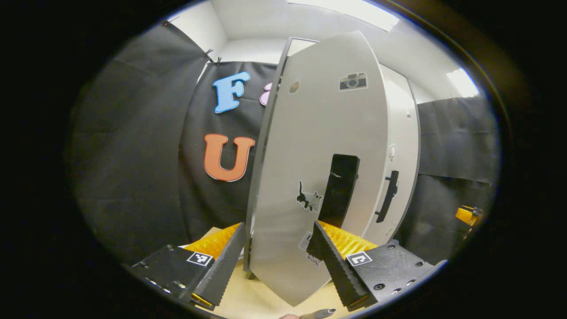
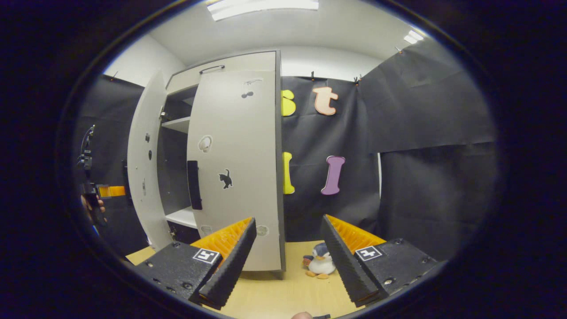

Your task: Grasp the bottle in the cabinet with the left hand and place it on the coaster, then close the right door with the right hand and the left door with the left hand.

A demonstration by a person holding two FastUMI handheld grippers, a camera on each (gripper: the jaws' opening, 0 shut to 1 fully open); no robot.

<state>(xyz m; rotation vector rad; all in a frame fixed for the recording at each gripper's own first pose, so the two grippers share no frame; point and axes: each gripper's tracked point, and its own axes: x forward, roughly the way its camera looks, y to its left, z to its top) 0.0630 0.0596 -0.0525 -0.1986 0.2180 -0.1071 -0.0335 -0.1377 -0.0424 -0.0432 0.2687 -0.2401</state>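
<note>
The cabinet's left door [image 1: 319, 133] stands open right in front of my left gripper [image 1: 279, 226], which is open. Its fingers lie to either side of the door's near edge, one in front of the door face just below the black handle [image 1: 339, 190]. Behind it the right door [image 1: 398, 146] with its handle [image 1: 387, 197] lies about flat against the cabinet. In the right gripper view the right door [image 2: 234, 168] covers its half, the left door [image 2: 144, 168] swings outward, and bare shelves [image 2: 177, 125] show between. My right gripper [image 2: 289, 219] is open, holding nothing, back from the cabinet.
A small penguin plush [image 2: 320, 263] sits on the light wooden table [image 2: 274, 292] just right of the cabinet. A hand holding the left gripper [image 2: 95, 199] shows beyond the open door. The right gripper [image 1: 467, 215] appears at the far right of the left gripper view.
</note>
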